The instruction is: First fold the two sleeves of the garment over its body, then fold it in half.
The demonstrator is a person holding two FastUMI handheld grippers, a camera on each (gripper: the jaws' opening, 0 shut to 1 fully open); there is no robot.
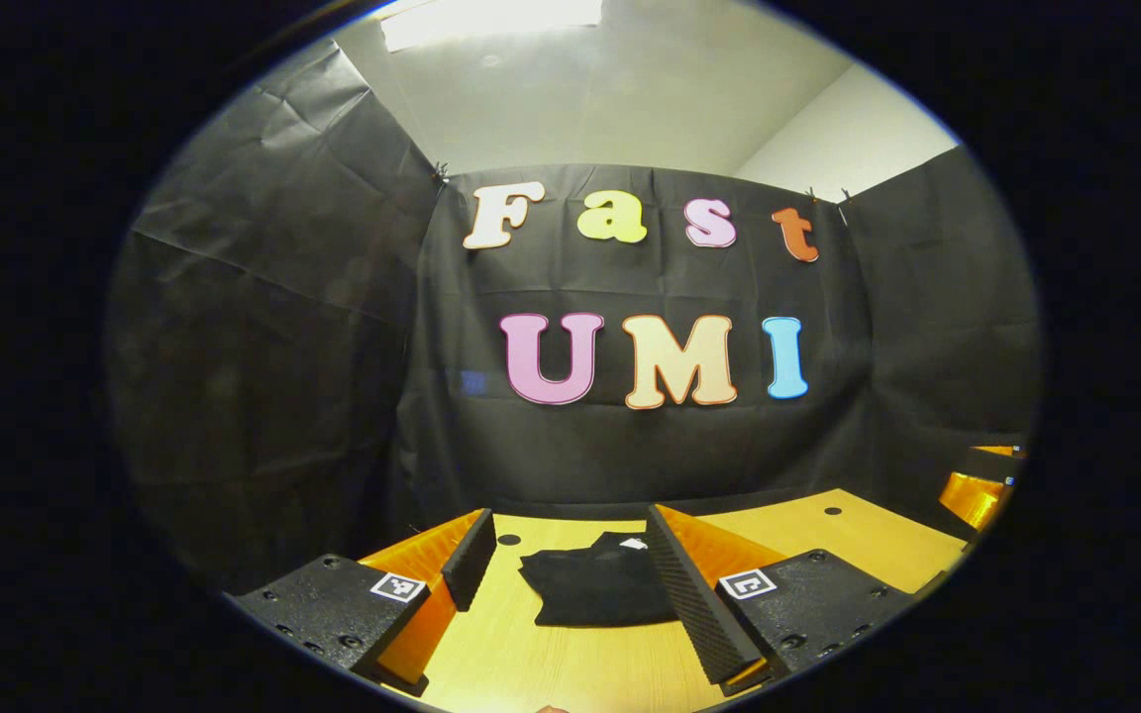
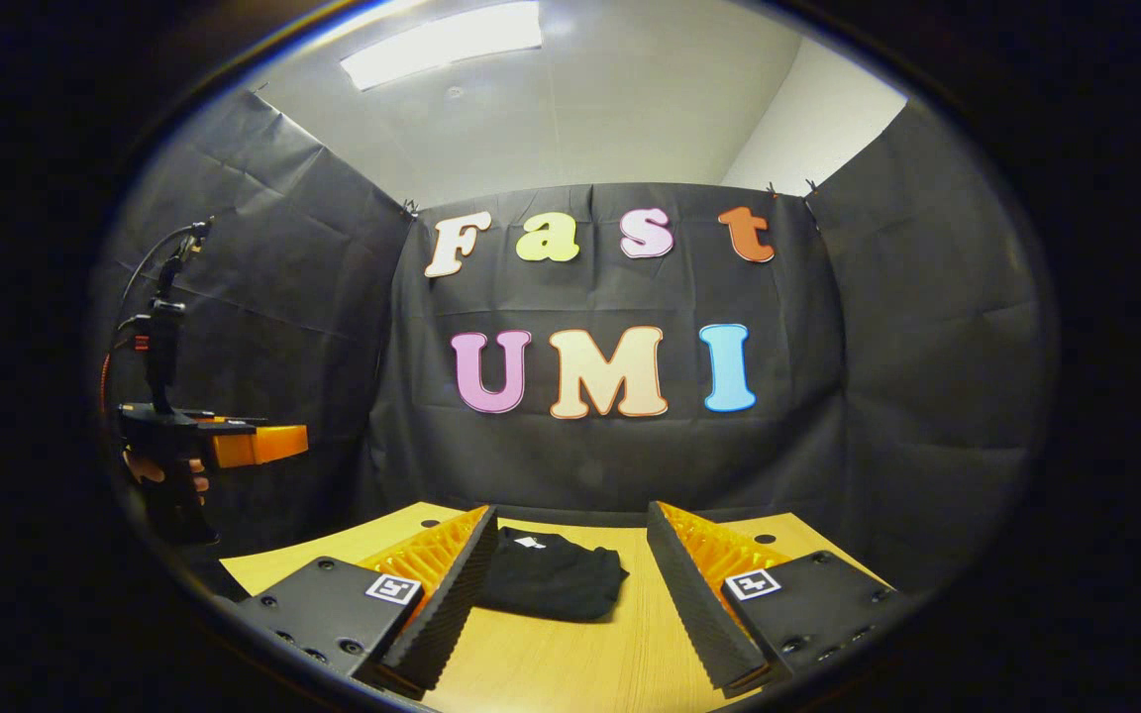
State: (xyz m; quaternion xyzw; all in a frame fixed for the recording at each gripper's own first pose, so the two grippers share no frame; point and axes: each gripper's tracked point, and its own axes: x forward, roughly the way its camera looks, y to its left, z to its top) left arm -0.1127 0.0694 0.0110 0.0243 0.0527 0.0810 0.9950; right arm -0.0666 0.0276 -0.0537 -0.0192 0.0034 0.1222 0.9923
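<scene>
The booth wall (image 1: 630,446) of black cloth rises behind everything, well beyond the fingers in both views, with a pale ceiling and a strip light (image 2: 442,45) above it.

Under the fingers lies the wooden table (image 1: 570,663), light yellow, with small dark holes in its top near the far edge.

The garment (image 1: 595,589), black and already folded into a compact, roughly square bundle, lies flat on the table. In the left gripper view it sits ahead of the fingers, in the gap between them, its right edge hidden behind the right finger. In the right gripper view the garment (image 2: 546,584) lies ahead and toward the left finger, its left edge tucked behind that finger's tip. A small white tag shows at its far edge. Neither gripper touches it.

The left gripper (image 1: 570,555) is held above the table with its fingers spread wide apart and nothing between them. It also appears at the far left of the right gripper view (image 2: 234,446), held up well off the table, with a hand (image 2: 169,475) wrapped around its grip and cables rising above it.

The right gripper (image 2: 570,540) likewise has its fingers spread wide and holds nothing. Its body shows as a small piece at the right edge of the left gripper view.
</scene>
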